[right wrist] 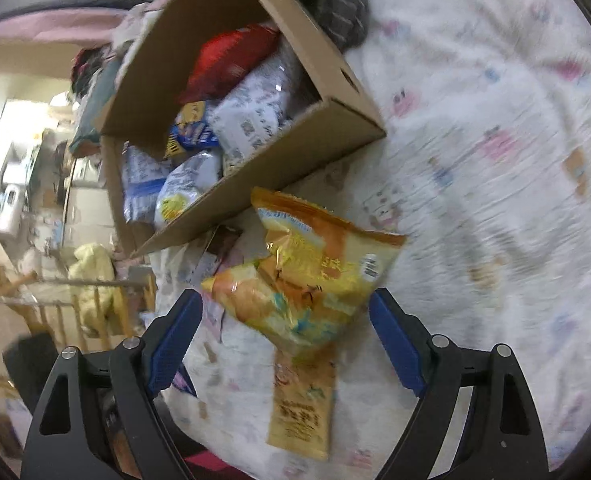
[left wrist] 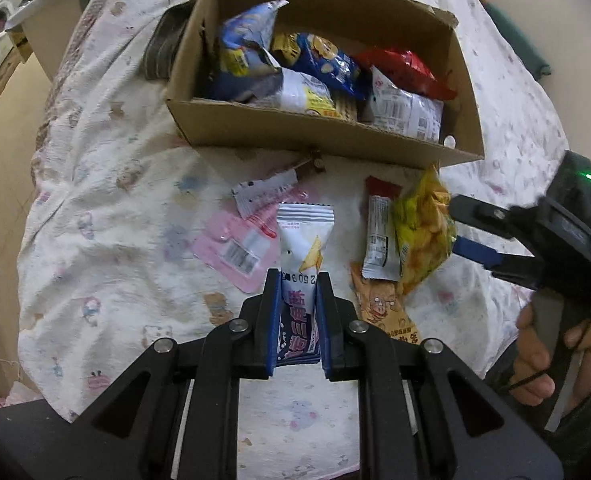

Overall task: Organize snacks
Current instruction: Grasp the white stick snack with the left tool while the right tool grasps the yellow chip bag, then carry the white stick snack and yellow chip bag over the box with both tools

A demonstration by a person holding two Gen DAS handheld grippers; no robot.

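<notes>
My left gripper [left wrist: 297, 280] is shut on the lower end of a white and purple snack packet [left wrist: 305, 236], which stands up between the blue pads. Beyond it a cardboard box [left wrist: 315, 132] [right wrist: 279, 160] lies on the bed with several snack bags inside. My right gripper [right wrist: 286, 296] [left wrist: 455, 226] is open, its fingers on either side of a yellow chip bag [right wrist: 311, 272] [left wrist: 423, 232] without pressing it. The bag lies just in front of the box.
On the patterned bedsheet [left wrist: 115, 200] lie a pink packet [left wrist: 235, 248], a small white packet [left wrist: 263, 196], a red-and-white bar [left wrist: 379, 236] and an orange packet [right wrist: 301, 404] under the chip bag. A hand [left wrist: 551, 344] grips the right tool. A dark grey bundle [left wrist: 163, 48] sits left of the box.
</notes>
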